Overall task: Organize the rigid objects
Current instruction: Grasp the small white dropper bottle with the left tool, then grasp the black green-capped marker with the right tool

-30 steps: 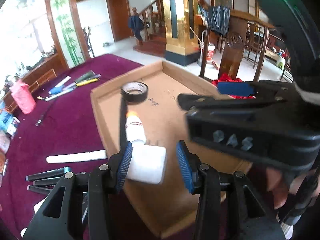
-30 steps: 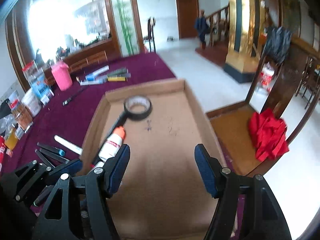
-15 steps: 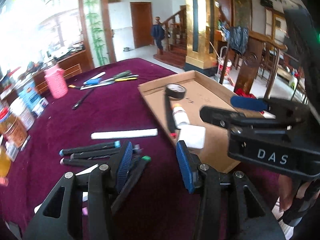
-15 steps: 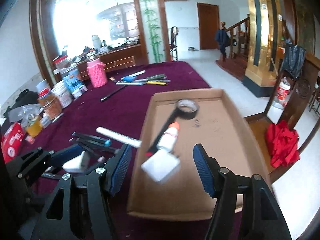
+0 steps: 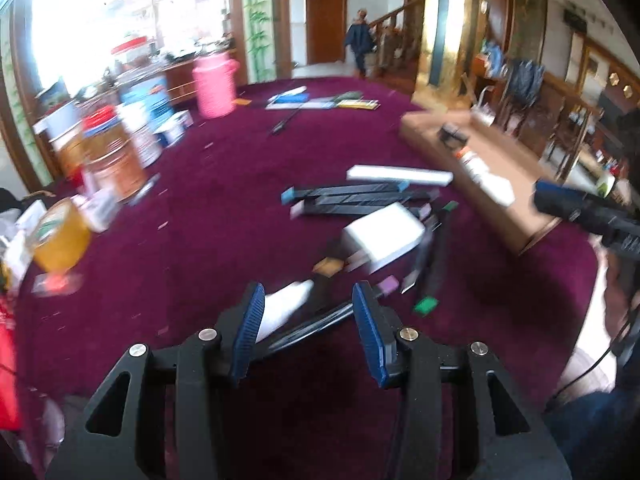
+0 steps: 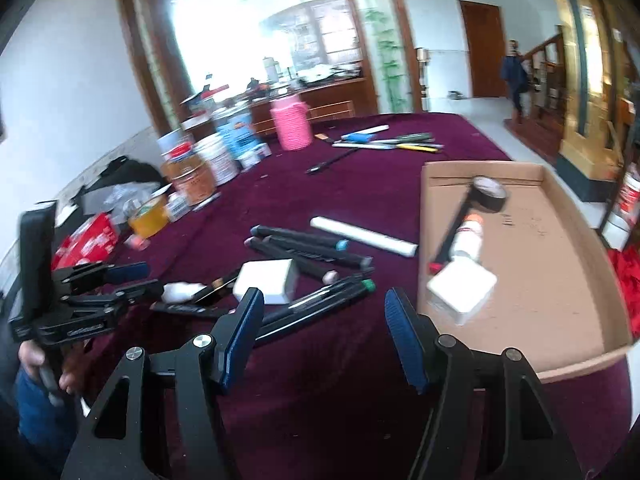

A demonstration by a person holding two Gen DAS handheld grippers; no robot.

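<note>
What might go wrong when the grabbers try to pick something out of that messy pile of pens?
1. The black markers lie crossed and touching, so closing the left gripper on one may drag or roll its neighbours.
2. The white block rests on the pile; a nudge might tip it off.
3. The cardboard tray reaches the table's edge beside the right gripper; a bump could push it off.

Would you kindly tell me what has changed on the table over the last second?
Both tongs swung away from the cardboard tray toward the loose black markers on the maroon cloth. The left tongs, over the tray's white block before, now hover empty over the pile. Tray contents stayed put.
</note>
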